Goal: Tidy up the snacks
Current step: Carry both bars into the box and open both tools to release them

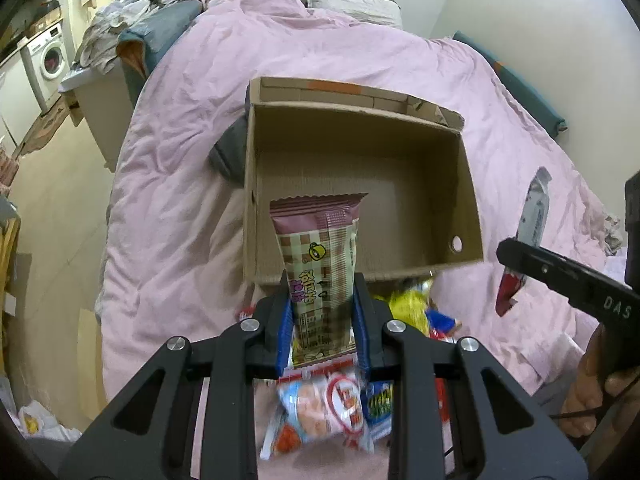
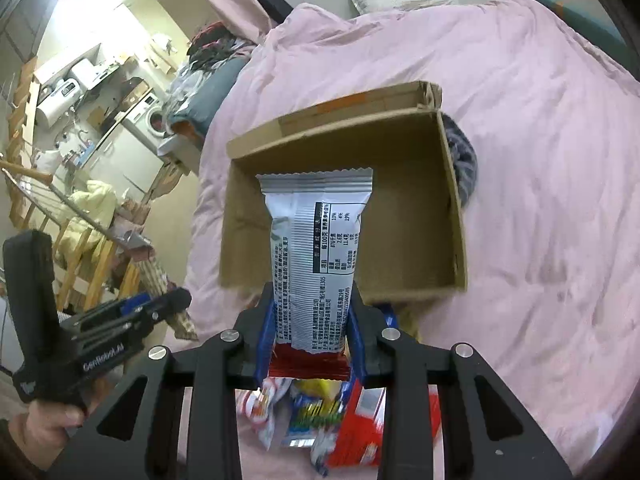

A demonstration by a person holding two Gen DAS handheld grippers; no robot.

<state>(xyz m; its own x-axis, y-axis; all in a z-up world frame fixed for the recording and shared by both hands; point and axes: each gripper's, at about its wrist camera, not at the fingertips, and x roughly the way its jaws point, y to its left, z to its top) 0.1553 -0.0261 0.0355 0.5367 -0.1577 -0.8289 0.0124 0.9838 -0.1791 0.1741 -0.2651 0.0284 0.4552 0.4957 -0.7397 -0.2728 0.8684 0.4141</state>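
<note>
Left gripper [image 1: 322, 300] clamped on a pink checked snack packet [image 1: 320, 248], packet standing up between the 2 pads. Right gripper [image 2: 312, 312] clamped on a white-and-red snack packet [image 2: 316, 248]. Ahead of both: open cardboard box [image 1: 468, 200] on pink duvet [image 1: 180, 200]. Beneath both: loose snack pile [image 1: 320, 412].
</note>
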